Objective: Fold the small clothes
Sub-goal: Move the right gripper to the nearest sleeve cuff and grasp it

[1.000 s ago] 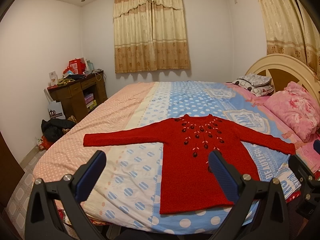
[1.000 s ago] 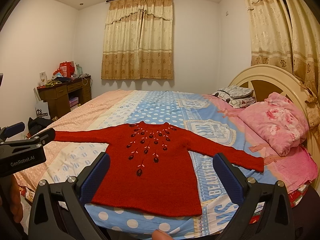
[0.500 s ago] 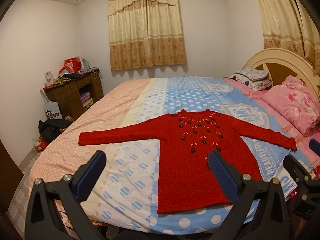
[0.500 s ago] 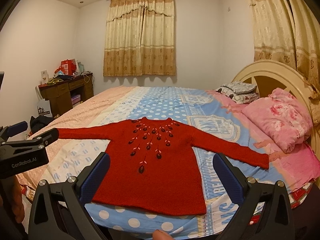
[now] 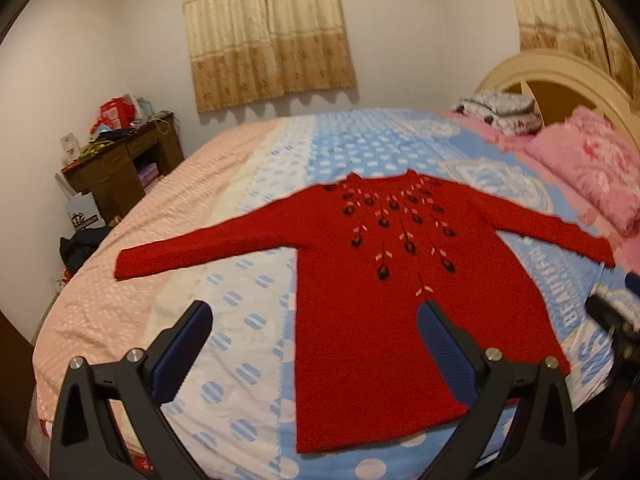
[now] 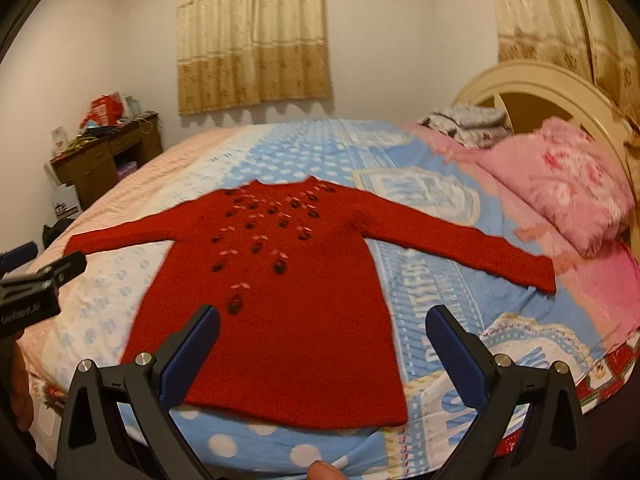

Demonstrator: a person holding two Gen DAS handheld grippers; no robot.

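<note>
red sweater (image 5: 376, 292) flat on bed (image 5: 256, 184), front up, both sleeves spread wide, hem at near edge. left hand-held gripper (image 5: 312, 344) above near edge, jaws wide apart, empty. right hand-held gripper (image 6: 322, 344) likewise spread, empty, over hem. pink pillow (image 6: 560, 184) by headboard.

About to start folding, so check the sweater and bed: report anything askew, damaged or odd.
Nothing stands out. The red knit sweater with dark floral embroidery lies flat and face up on the dotted blue, white and pink bedspread, both sleeves spread wide. Both grippers are open and empty.
</note>
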